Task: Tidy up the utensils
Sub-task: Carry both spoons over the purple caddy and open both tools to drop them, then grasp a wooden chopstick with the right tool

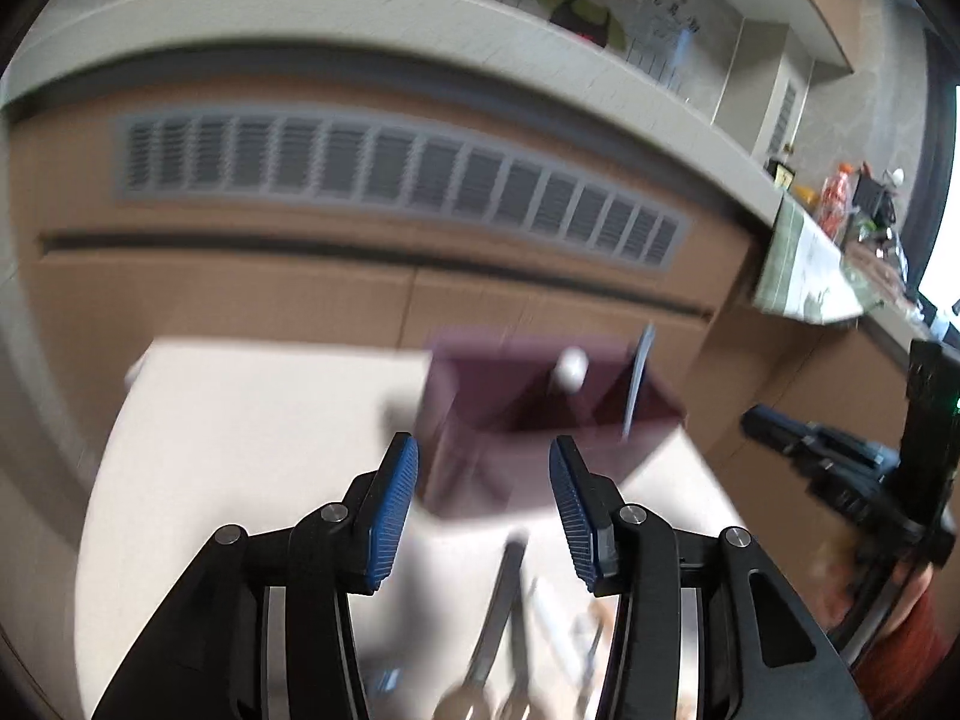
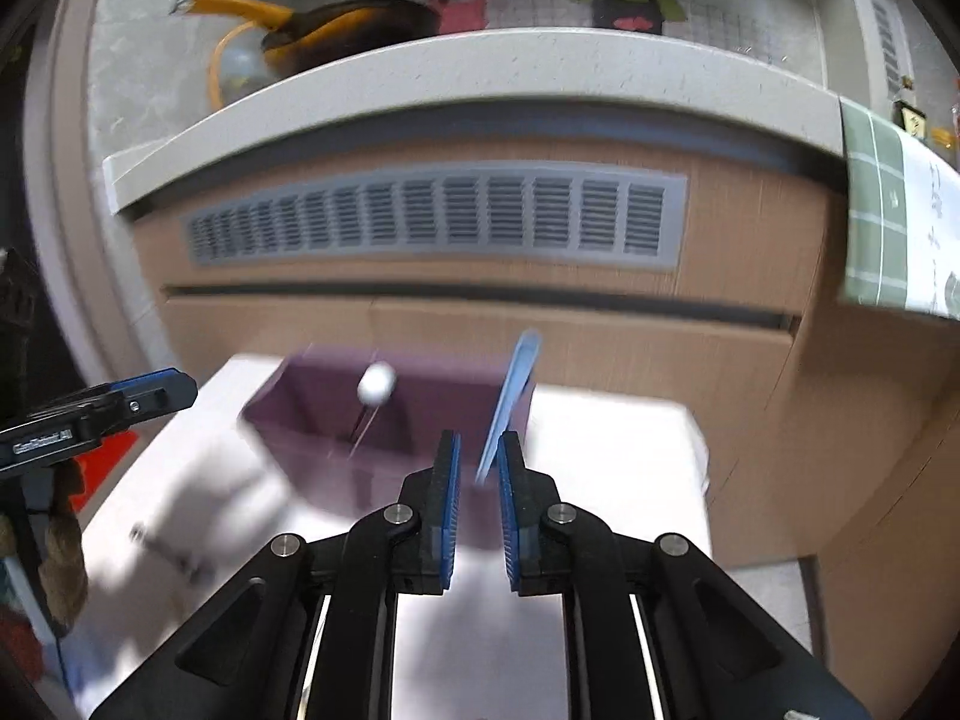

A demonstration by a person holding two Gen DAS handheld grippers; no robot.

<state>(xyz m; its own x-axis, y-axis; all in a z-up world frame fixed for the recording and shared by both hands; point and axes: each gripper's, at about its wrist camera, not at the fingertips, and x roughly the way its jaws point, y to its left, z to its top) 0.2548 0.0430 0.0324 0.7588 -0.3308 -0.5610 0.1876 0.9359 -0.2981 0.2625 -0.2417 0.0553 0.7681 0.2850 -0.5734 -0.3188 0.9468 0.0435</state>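
A purple utensil holder (image 1: 516,414) stands on a white table (image 1: 252,420); it also shows in the right wrist view (image 2: 384,432). A white-tipped utensil (image 2: 376,385) and a blue utensil (image 2: 510,396) stand in it. They show in the left wrist view as the white tip (image 1: 570,367) and the blue utensil (image 1: 637,378). My left gripper (image 1: 483,474) is open and empty, just in front of the holder. Several metal utensils (image 1: 498,612) lie on the table below it, blurred. My right gripper (image 2: 478,450) is partly open with nothing gripped, near the blue utensil's lower end.
A wooden cabinet with a grey vent (image 2: 438,222) and a white countertop (image 2: 480,66) stands behind the table. A pan (image 2: 336,24) sits on the counter. A green cloth (image 2: 888,210) hangs at right. The right gripper shows at the right of the left wrist view (image 1: 840,462).
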